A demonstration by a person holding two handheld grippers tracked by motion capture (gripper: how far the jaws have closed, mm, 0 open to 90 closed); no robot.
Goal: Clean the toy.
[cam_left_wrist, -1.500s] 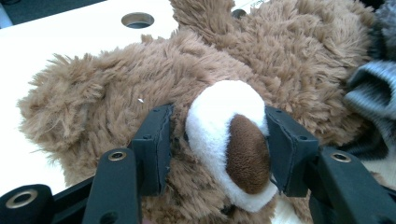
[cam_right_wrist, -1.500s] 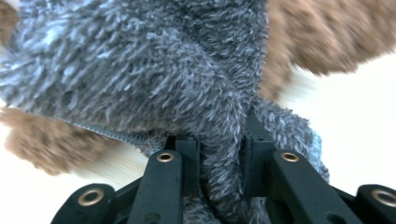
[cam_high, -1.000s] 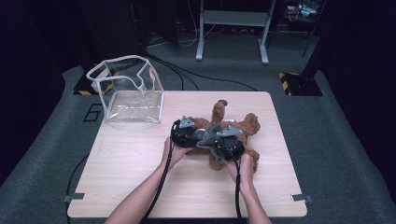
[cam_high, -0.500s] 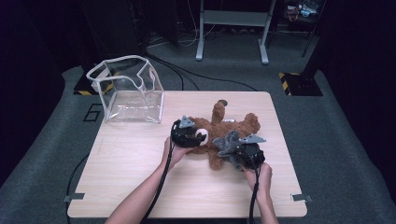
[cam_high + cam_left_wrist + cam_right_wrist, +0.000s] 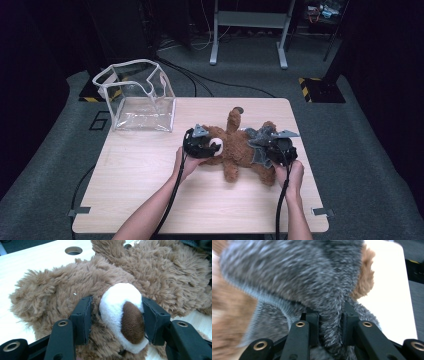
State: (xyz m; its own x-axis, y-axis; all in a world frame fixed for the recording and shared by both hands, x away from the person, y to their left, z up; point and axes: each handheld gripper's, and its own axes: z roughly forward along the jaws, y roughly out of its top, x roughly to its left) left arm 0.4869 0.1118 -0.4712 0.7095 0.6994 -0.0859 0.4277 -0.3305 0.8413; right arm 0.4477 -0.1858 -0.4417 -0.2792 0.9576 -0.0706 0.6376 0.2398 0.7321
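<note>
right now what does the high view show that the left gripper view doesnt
The high view alone takes in the clear bag at the table's far left, the right gripper pinching grey cloth on the brown plush toy, and both forearms. The left gripper view alone gives the close detail: the left gripper has its fingers pressed on either side of the toy's white snout with its dark brown nose. Both share the toy, the wooden tabletop and the left gripper at the toy's head.
</note>
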